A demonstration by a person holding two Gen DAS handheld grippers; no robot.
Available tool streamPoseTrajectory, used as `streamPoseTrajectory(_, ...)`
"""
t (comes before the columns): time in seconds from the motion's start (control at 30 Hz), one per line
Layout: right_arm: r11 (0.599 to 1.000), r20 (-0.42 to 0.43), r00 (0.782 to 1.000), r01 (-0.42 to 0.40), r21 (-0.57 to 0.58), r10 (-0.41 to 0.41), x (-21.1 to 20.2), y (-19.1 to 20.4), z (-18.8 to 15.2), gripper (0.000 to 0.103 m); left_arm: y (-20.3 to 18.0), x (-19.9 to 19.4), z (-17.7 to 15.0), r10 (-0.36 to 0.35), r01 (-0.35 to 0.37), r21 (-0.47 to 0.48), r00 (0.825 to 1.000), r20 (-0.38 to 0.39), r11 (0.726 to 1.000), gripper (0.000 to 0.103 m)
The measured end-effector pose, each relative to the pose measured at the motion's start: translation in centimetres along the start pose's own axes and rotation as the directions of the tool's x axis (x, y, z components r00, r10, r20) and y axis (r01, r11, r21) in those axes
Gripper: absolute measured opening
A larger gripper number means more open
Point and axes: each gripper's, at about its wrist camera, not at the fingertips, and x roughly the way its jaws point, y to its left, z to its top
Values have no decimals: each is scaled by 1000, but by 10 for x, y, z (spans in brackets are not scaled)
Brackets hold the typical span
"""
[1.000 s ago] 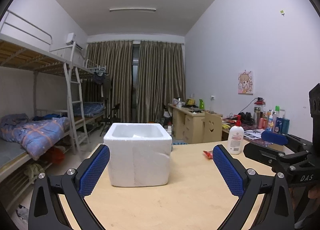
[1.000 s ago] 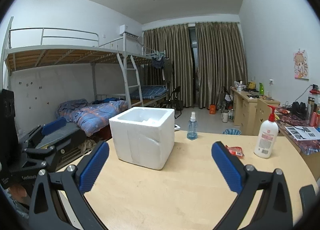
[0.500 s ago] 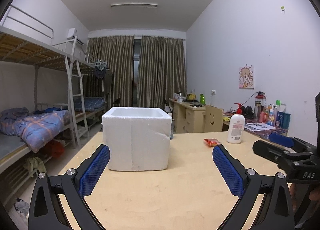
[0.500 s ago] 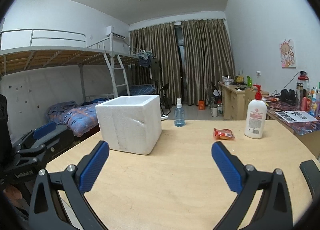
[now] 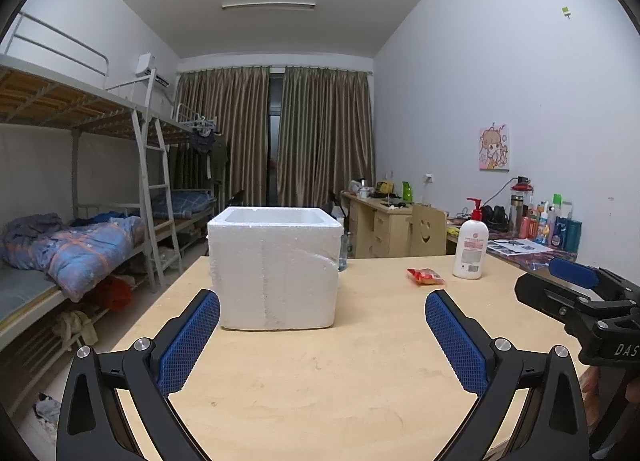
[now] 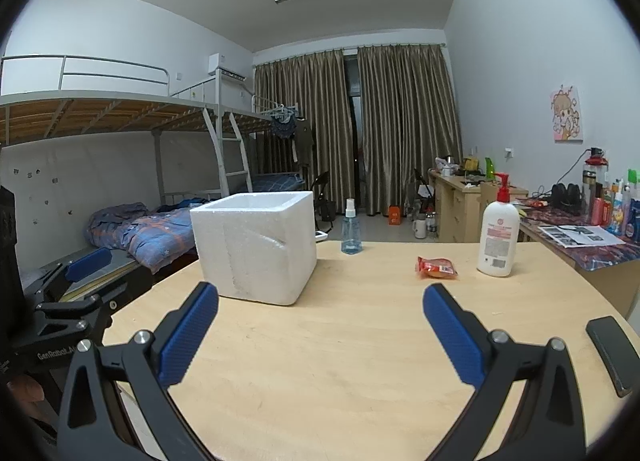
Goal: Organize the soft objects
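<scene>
Both grippers are held low over the wooden table. We see the left gripper with its blue pads spread wide and nothing between them; the right gripper is likewise spread and empty. Ahead of the left gripper stands the white foam box, upright, its top open. We find the red soft packet lying flat on the table, well apart from the box and just beside the white pump bottle. A small spray bottle stands near the far edge.
</scene>
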Motion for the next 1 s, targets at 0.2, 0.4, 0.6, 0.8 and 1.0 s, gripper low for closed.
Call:
streamPoseTrajectory(0.2,1000,4,1000,0,-2,0,-11,3,-1,103,0,-11,2,2,-2,-11,1000,7,1000,103)
streamPoseTrajectory(0.4,1000,14,1000,-5,-11,5,-16,6,3,103,-2,-19,3,1,0,-7,1000,19,1000,103)
streamPoseTrajectory(0.6,1000,5,1000,-1,-15,1,-14,8,2,103,-2,-20,2,-1,1,-6,1000,12,1000,103)
streamPoseTrajectory(0.8,1000,-2,1000,-2,-11,2,-12,7,2,103,-1,-20,2,-1,1,-9,1000,7,1000,103)
streamPoseTrajectory(1.0,1000,-8,1000,-5,-9,5,-10,8,2,103,0,-19,3,-1,1,-14,1000,10,1000,103)
